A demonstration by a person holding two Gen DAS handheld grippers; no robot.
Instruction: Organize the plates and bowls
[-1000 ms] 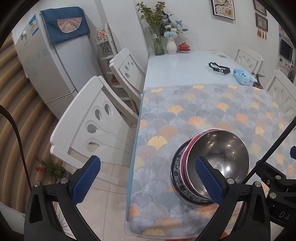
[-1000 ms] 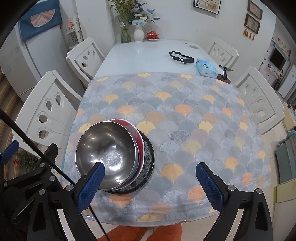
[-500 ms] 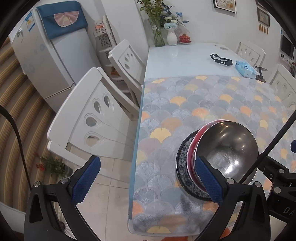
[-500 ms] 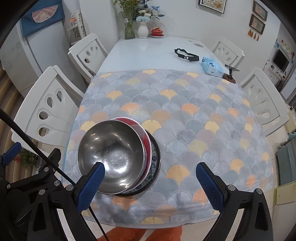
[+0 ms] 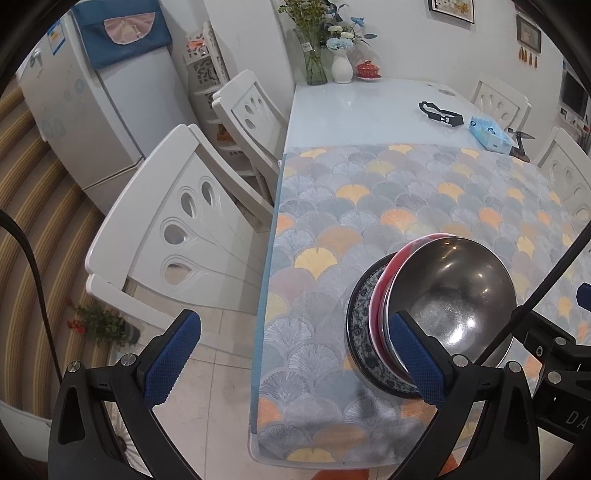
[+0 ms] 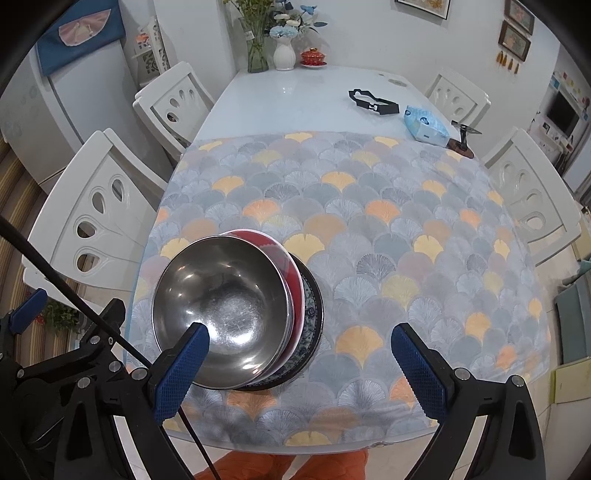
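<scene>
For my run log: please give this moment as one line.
left gripper: open | right gripper: open | steel bowl: stacked on plates, unheld

Only legible text: white letters "DA" on the black body of the right gripper (image 5: 565, 373) at the lower right of the left wrist view (cut off by the frame edge, rest unreadable). The sticker on the fridge (image 5: 55, 32) has print, too blurred to read. The blue tissue pack (image 6: 424, 123) carries a round logo, not legible. The label on the glass vase (image 6: 257, 48) is too small to tell.
</scene>
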